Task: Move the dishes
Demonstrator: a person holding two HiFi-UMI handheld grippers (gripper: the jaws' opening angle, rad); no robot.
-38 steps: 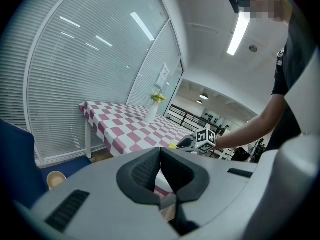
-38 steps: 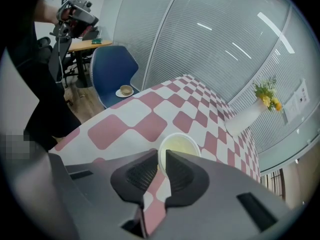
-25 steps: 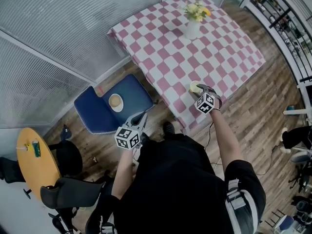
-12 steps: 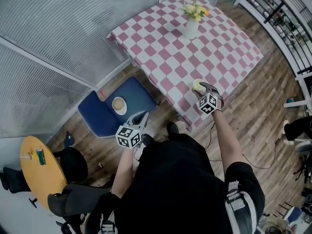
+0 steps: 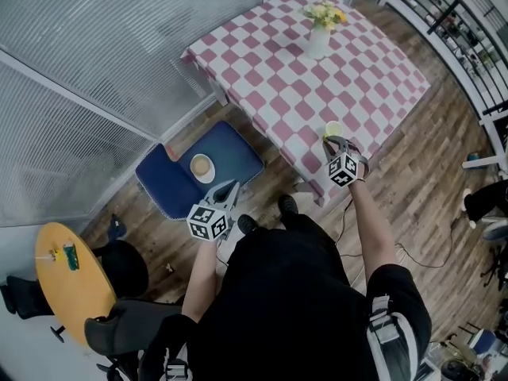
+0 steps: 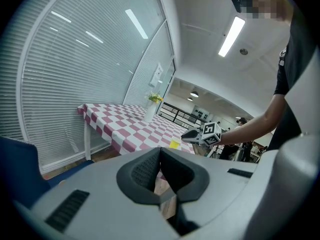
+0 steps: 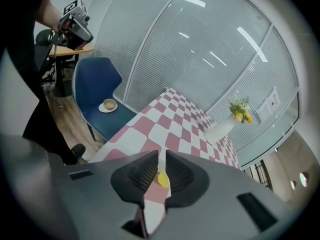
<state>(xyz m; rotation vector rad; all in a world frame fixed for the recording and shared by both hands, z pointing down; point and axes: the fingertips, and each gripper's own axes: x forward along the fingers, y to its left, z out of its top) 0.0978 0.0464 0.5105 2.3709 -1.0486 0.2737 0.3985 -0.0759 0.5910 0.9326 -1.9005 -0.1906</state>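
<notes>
A small yellow cup [image 5: 333, 128] stands on the pink-checked table [image 5: 278, 78] near its front edge. My right gripper [image 5: 329, 141] hovers just short of the cup and a little above it. Its jaws have just been closing to a narrow slit with nothing between them. In the right gripper view the cup [image 7: 162, 179] shows through that slit, below the right gripper [image 7: 161, 156]. A cup on a white saucer [image 5: 202, 166] rests on the blue chair [image 5: 171, 182]. My left gripper [image 5: 230, 189] is shut and empty, held near my body over the floor.
A white vase of flowers [image 5: 319, 40] stands at the table's far side. A round yellow side table [image 5: 67, 288] and a dark chair [image 5: 131, 324] are behind me on the left. Slatted glass walls [image 5: 95, 54] run along the left.
The right gripper has drawn back and up a little from the yellow cup, which stays on the table. Its jaws have narrowed. The left gripper has shifted slightly by the chair.
</notes>
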